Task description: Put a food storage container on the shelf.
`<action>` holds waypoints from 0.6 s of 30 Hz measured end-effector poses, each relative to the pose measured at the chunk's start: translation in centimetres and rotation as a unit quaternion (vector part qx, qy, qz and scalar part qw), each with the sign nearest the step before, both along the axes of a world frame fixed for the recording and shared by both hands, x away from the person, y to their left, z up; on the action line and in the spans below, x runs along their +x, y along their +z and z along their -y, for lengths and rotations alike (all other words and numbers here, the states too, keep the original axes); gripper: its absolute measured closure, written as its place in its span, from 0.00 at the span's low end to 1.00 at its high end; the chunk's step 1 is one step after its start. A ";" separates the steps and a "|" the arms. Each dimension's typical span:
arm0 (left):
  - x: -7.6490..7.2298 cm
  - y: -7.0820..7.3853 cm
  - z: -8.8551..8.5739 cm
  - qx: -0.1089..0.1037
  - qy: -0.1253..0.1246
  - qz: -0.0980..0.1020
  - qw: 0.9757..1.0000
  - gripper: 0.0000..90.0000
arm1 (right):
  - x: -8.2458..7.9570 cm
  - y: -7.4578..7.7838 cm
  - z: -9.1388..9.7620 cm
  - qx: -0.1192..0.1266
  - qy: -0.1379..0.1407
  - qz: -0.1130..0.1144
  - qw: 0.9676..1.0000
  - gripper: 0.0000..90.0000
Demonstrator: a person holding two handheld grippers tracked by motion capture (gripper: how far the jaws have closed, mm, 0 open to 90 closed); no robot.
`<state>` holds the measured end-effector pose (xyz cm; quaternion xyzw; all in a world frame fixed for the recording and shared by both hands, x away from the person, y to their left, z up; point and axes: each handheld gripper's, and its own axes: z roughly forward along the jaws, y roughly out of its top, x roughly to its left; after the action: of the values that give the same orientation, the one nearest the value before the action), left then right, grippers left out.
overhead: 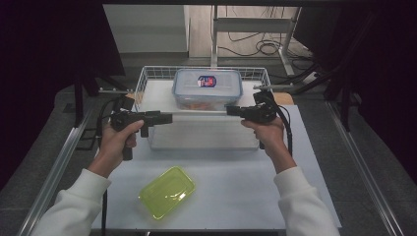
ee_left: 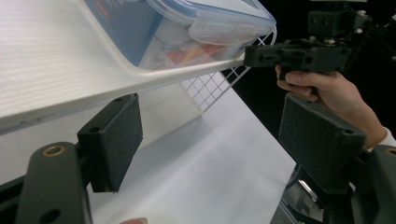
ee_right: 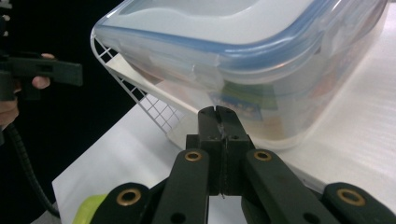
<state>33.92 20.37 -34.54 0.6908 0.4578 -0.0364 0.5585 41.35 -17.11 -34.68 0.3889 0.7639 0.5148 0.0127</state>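
Both my grippers are up at the front edge of the white board [overhead: 162, 93] that lies across the wire basket [overhead: 147, 73]. A clear lidded container [overhead: 207, 88] with a blue seal and a red-and-blue label sits on that board, toward its right half.

My left gripper [overhead: 164, 118] is at the board's left end. In the left gripper view its jaws stand wide apart, black pads [ee_left: 114, 140] facing each other, nothing between them; the board edge [ee_left: 140, 81] passes just above the near pad, and I cannot tell whether it touches it. My right hand [ee_left: 327, 91] and the right gripper show farther off at the board's other end.

My right gripper [overhead: 235, 110] points in at the right end, just in front of the container. In the right gripper view [ee_right: 218, 140] its jaws are pressed together, tips at the board's edge below the container [ee_right: 243, 60]; whether they pinch the board I cannot tell.

A yellow-green lid [overhead: 167, 191] lies flat on the white table [overhead: 246, 191], near the front, well apart from the basket. White sleeves on both forearms.
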 end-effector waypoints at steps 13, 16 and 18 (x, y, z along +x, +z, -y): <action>-0.4 -0.2 0.1 0.000 -0.001 -0.002 1.000 0.23 | 0.1 -0.2 -0.1 0.005 -0.005 0.003 1.000 0.99; -0.9 -0.3 0.2 0.007 -0.002 0.002 1.000 0.23 | -0.4 -0.1 0.2 0.010 0.000 0.007 1.000 0.99; -1.3 -0.4 0.2 0.007 -0.003 0.004 1.000 0.23 | -0.9 -0.1 0.6 0.011 0.002 0.010 1.000 0.99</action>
<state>32.61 20.14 -34.94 0.6962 0.4538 -0.0322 0.5553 40.46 -17.69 -34.75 0.3821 0.7589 0.5271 0.0153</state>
